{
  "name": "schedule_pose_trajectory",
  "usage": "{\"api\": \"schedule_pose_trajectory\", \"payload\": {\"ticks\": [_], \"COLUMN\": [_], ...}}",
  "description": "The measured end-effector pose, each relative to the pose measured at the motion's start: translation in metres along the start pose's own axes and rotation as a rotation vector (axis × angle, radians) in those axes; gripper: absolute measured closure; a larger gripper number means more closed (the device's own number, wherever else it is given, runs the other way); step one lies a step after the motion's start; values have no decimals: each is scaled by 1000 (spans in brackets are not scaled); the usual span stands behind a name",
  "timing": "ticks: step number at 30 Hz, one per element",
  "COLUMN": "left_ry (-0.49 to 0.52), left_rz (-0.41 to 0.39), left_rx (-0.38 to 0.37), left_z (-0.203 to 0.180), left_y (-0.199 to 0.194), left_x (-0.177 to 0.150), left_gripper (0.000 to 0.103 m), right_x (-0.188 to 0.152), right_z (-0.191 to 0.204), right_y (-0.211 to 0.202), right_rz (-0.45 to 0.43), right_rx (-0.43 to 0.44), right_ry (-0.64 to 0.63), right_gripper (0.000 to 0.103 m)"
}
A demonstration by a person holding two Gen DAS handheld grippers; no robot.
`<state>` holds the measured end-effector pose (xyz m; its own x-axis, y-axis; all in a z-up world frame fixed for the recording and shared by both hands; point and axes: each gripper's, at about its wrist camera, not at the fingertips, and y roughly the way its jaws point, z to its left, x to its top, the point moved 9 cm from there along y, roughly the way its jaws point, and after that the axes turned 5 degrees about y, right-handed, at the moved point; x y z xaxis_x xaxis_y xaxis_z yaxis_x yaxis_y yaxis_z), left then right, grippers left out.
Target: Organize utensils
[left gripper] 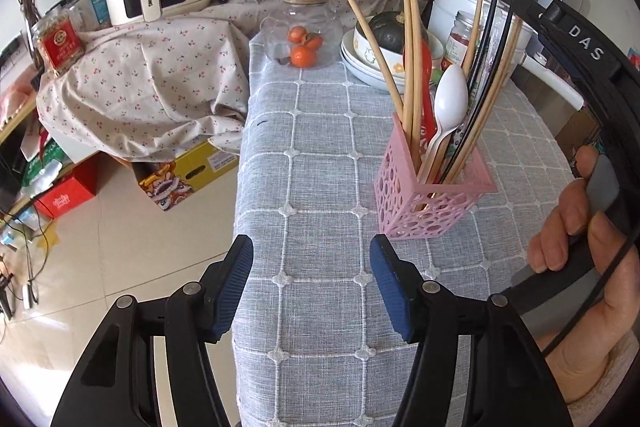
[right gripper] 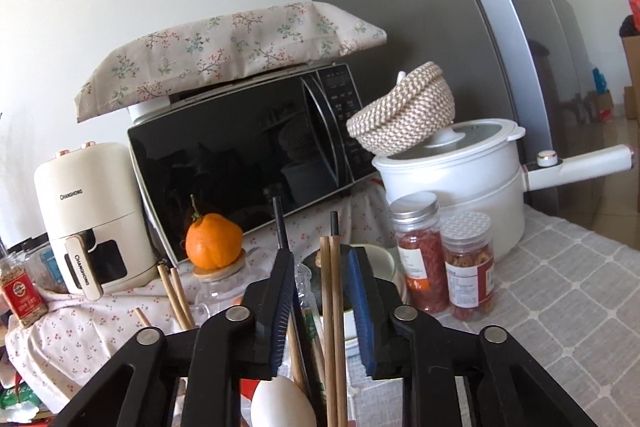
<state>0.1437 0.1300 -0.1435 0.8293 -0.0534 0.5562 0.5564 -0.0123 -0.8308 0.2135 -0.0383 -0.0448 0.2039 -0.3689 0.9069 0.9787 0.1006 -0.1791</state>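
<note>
While the left hand-held gripper (left gripper: pixel 312 287) hangs open and empty over the worktop (left gripper: pixel 320 155), the pink holder (left gripper: pixel 430 199) of upright chopsticks sits at two o'clock; from the right wrist, the right hand-held gripper (right gripper: pixel 320 291) brackets brown chopsticks (right gripper: pixel 333 307) at twelve, jaws part-open, pads apparently clear

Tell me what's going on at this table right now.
A person is sorting utensils into a pink holder on the grey checked tablecloth. It already holds wooden chopsticks, black chopsticks and a white spoon. The right gripper sits over the holder, jaws parted around a brown chopstick pair. The left gripper is open and empty.
</note>
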Motion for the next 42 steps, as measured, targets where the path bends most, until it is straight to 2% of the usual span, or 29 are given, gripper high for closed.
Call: {"api": "schedule_pose_trajectory", "payload": {"ticks": [3,6,8,14,19,22,29,34,42], "left_ry": [-10,-20,-31,-39,-34,-39,-11,-26,-46], "left_rz": [-6,-10,-12,-48,-78,-108,-147,-179,-177], "left_rx": [-11,-13,-10,19,55,67,66,73,64], "left_z": [-7,-16,-23,-52,-75,-85,-105,-105,-106], "left_y": [-4,-9,-13,-30,-49,-63,-79,-83,-77], "left_x": [1,-1,-2,-5,-14,-18,-20,-16,-10], "left_gripper": [32,28,25,15,10,7,6,6,6], "right_x": [10,16,18,22,18,16,8,-7,-27], "right_z": [-1,-10,-21,-59,-88,-106,-127,-138,-139], "right_y": [-12,-27,-37,-69,-92,-108,-132,-128,-113], "right_rz": [51,126,170,266,388,433,475,536,613], "right_rx": [25,50,38,-2,-43,-89,-98,-95,-99], "right_ry": [-47,-70,-87,-133,-240,-282,-330,-313,-304], "right_gripper": [60,45,36,23,12,3,1,1,1]}}
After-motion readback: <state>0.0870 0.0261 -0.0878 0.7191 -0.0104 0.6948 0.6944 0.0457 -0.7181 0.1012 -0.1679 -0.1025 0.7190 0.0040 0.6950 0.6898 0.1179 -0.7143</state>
